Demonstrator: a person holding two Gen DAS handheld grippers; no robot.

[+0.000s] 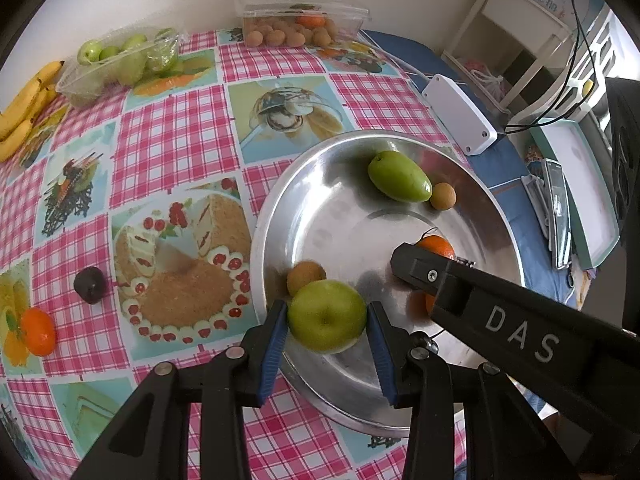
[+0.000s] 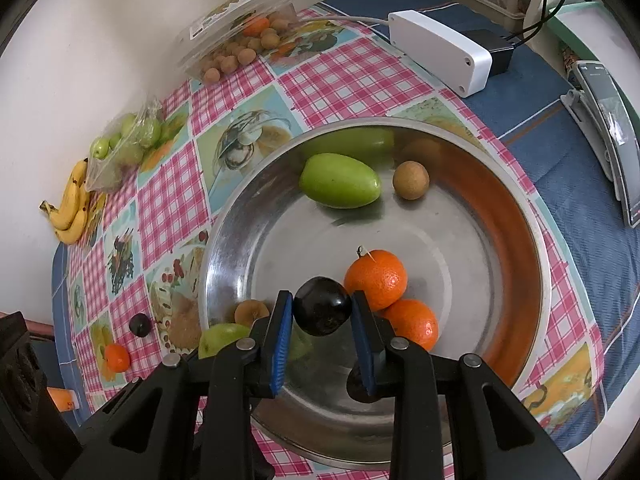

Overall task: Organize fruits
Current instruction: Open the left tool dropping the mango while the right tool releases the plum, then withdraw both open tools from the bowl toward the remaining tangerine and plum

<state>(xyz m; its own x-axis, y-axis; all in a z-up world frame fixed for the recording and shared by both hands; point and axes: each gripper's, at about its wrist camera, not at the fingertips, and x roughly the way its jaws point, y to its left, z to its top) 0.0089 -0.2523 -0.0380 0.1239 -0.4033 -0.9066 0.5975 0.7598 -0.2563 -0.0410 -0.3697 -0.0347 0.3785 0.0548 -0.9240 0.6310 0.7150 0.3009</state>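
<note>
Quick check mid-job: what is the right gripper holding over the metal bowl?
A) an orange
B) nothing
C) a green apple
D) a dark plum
D: in the right wrist view the right gripper has its blue pads pressed on both sides of a dark plum above the metal bowl; the green apple sits in the left gripper instead.

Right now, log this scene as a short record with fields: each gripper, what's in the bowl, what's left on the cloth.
left gripper: shut on green apple, above the bowl's near side
right gripper: shut on dark plum, above the bowl
metal bowl: long green fruit, two oranges, two small brown fruits
tablecloth: another plum, an orange, bananas
</note>
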